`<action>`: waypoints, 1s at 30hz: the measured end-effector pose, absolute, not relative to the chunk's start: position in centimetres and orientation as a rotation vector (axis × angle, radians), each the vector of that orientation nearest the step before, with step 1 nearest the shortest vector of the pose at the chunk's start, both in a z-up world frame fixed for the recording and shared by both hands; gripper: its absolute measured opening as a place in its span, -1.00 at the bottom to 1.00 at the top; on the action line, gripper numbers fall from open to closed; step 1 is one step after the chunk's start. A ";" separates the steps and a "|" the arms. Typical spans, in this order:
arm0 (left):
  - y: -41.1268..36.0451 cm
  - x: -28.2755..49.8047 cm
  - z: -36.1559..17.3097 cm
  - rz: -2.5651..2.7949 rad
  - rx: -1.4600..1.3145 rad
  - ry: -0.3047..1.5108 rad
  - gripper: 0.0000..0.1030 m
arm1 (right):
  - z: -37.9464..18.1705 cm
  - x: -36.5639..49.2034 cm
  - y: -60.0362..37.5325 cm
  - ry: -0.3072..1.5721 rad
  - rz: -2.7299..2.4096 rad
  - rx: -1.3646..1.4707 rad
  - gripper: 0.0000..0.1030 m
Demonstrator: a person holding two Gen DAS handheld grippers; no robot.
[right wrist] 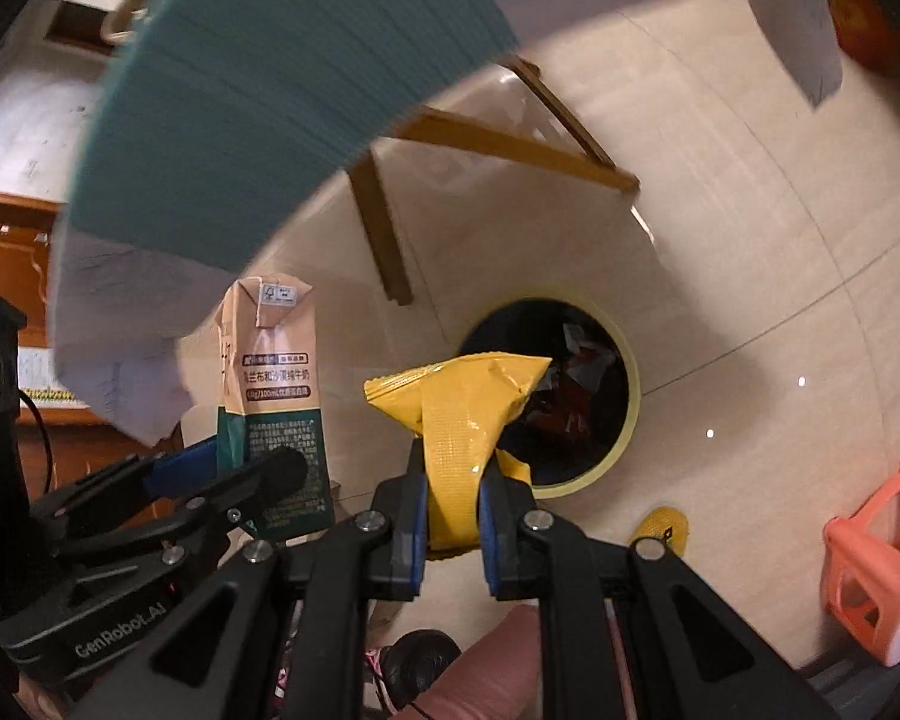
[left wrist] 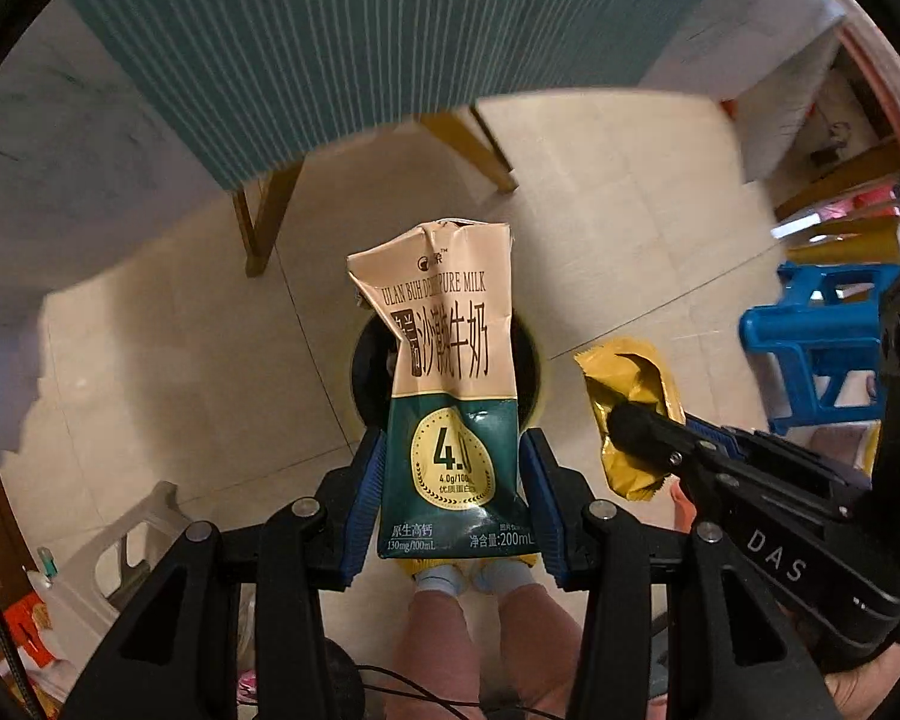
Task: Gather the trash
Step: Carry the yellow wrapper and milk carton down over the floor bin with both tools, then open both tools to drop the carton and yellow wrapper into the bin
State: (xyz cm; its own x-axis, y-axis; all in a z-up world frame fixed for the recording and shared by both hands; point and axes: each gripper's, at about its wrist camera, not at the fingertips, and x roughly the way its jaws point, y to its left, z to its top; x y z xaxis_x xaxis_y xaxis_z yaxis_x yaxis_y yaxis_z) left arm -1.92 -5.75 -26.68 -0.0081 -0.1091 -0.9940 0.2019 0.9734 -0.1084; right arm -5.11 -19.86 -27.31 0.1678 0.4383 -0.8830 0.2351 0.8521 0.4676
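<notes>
My left gripper (left wrist: 453, 501) is shut on a crumpled beige-and-green milk carton (left wrist: 450, 390), its blue pads pressing both sides of the green lower half. The carton hangs straight above a round bin (left wrist: 366, 360) with a yellow rim and dark inside. My right gripper (right wrist: 453, 525) is shut on a yellow snack wrapper (right wrist: 462, 414), held just left of the bin (right wrist: 621, 420), which holds several scraps. In the left wrist view the right gripper (left wrist: 621, 423) and its wrapper (left wrist: 630, 378) sit to the right. The right wrist view shows the left gripper (right wrist: 252, 459) with the carton (right wrist: 276, 384) on the left.
A table with a teal cloth (left wrist: 306, 30) and wooden legs (left wrist: 264, 222) overhangs the tiled floor beyond the bin. A blue plastic stool (left wrist: 810, 336) stands at the right, a pink stool (right wrist: 876, 564) nearby, a white stool (left wrist: 132, 546) at the left. The person's legs and feet (left wrist: 468, 582) are below.
</notes>
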 end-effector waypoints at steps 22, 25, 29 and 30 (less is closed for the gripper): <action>-4.3 1.0 -37.5 -0.118 0.071 1.590 0.59 | -38.4 -3.8 -19.5 1.513 0.117 0.622 -0.73; -3.8 0.7 -36.9 -0.110 0.098 1.580 0.59 | -38.7 -3.3 -19.2 1.522 0.123 0.616 -0.73; -3.0 0.4 -36.0 -0.084 0.120 1.553 0.59 | -39.3 -2.5 -18.6 1.528 0.131 0.617 -0.67; -2.8 0.3 -35.9 -0.077 0.119 1.549 0.59 | -39.4 -2.4 -18.4 1.530 0.134 0.618 -0.67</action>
State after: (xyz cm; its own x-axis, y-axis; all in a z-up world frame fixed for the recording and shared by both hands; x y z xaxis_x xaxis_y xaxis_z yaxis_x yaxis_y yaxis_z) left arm 0.26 -2.83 -35.87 0.0209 0.0258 -0.9994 0.1248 0.9918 0.0282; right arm -2.38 -18.41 -39.38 0.0662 0.4548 -0.8881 0.2937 0.8418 0.4530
